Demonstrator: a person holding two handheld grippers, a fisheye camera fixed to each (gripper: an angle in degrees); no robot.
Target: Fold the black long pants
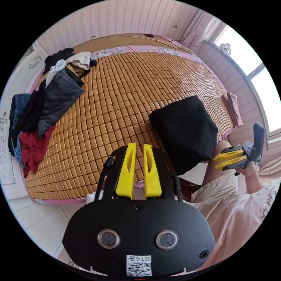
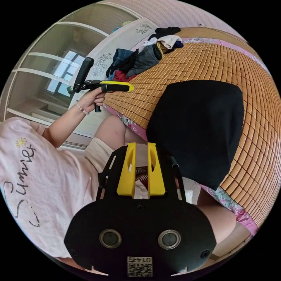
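The black long pants [image 1: 184, 131] lie folded into a compact rectangle on the bamboo mat [image 1: 117, 96], one corner hanging over the bed's near edge. In the right gripper view the pants [image 2: 199, 128] sit just beyond my right gripper [image 2: 142, 146]. My left gripper [image 1: 140, 146] hovers over the mat edge to the left of the pants, its yellow jaws drawn together and holding nothing. The right gripper [image 1: 216, 163] is held in a hand off the bed, jaws nearly together and empty. The left gripper [image 2: 130, 87] is also held up by the other hand.
A pile of clothes [image 1: 46, 108] in dark grey, red, blue and white lies at the mat's far left end. A pink cloth [image 1: 234, 108] rests at the right edge. The person in a pale pink shirt [image 2: 44, 175] stands against the bed. Window [image 1: 263, 76] at right.
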